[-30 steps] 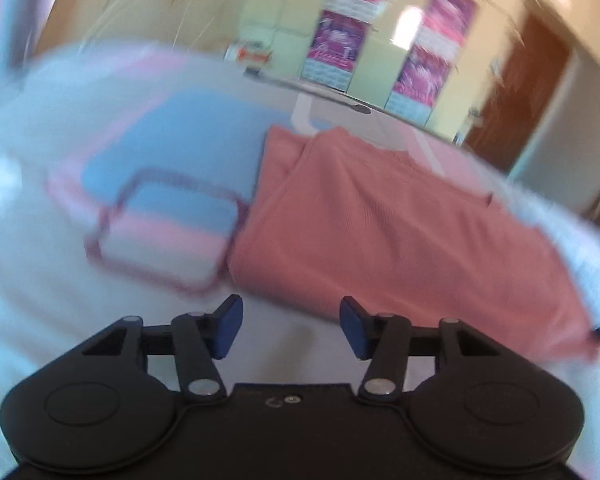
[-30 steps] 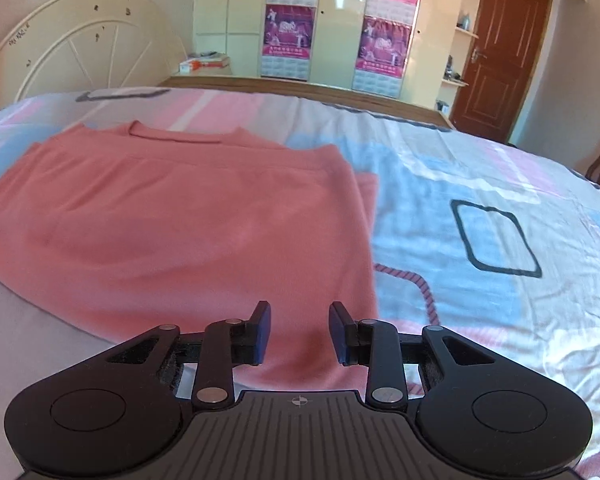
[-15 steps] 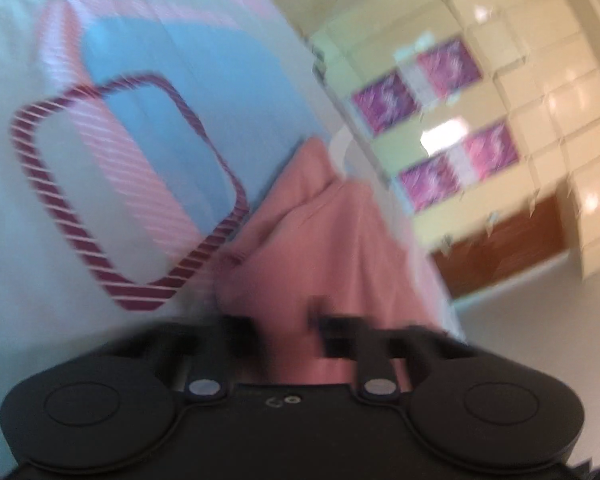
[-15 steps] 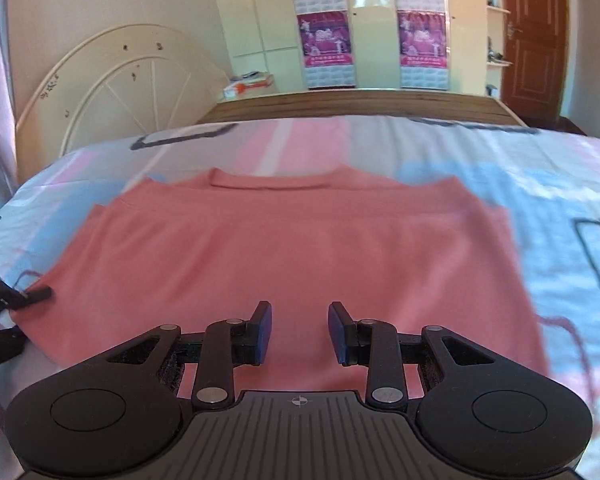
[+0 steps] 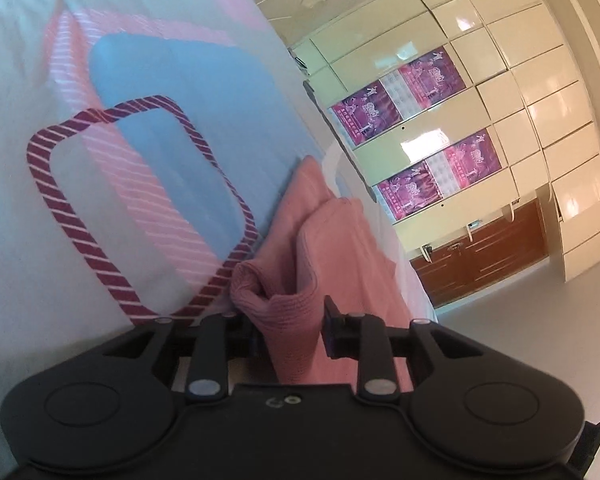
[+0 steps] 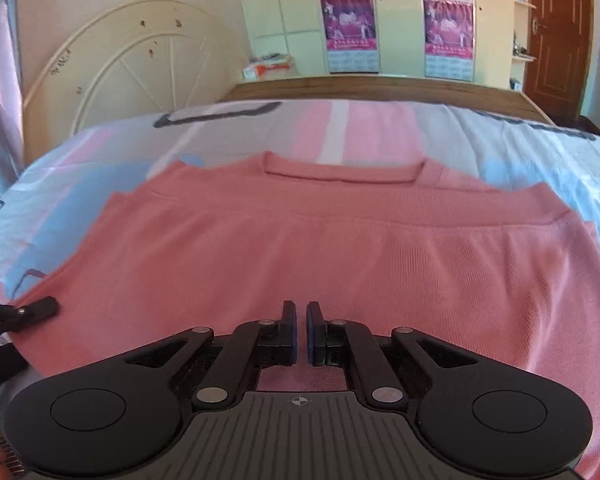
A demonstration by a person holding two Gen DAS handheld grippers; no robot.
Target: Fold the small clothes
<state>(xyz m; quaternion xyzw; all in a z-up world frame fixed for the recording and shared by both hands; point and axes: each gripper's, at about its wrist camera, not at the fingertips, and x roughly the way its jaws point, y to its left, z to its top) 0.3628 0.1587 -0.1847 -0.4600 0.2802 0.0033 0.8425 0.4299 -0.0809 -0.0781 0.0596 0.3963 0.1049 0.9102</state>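
A pink knit top point(image 6: 300, 248) lies partly folded on the bed, collar at the far side. My left gripper point(image 5: 288, 330) is turned on its side and shut on the top's point(image 5: 332, 240) left bottom corner, with bunched fabric between the fingers. It also shows at the left edge of the right wrist view point(image 6: 28, 312). My right gripper point(image 6: 300, 332) sits at the middle of the top's near hem with its fingers almost touching; whether fabric is pinched between them is hidden.
The bedsheet point(image 5: 60, 240) is white with pink, blue and striped maroon patches. A cream headboard point(image 6: 140, 48) stands at the far left. Wardrobe doors with purple posters point(image 6: 348, 20) and a brown door point(image 6: 560, 28) are behind the bed.
My left gripper rolled onto its side, moved onto the top's corner and shut on it. My right gripper swung left to the middle of the hem and its fingers closed.
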